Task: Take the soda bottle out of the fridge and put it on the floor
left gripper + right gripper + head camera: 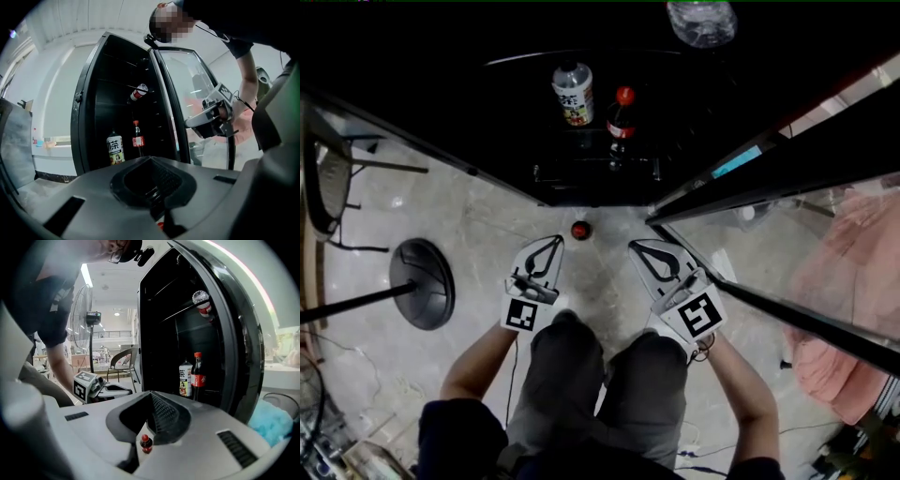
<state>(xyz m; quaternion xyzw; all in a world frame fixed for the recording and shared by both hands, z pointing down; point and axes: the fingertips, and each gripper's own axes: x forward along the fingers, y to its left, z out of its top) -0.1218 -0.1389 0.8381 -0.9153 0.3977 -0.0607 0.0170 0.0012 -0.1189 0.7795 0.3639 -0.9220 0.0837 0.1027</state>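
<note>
A small dark soda bottle with a red cap stands upright on the pale floor just in front of the open fridge. It lies between my two gripper tips and neither touches it. My left gripper is shut with nothing in it. My right gripper also looks shut and empty. The right gripper view shows the bottle through the gap below the jaws. Only its red cap peeks out in the left gripper view.
Inside the fridge stand a tea bottle and a taller cola bottle, and another bottle lies on a higher shelf. The glass door swings out at right. A fan base and a chair sit at left.
</note>
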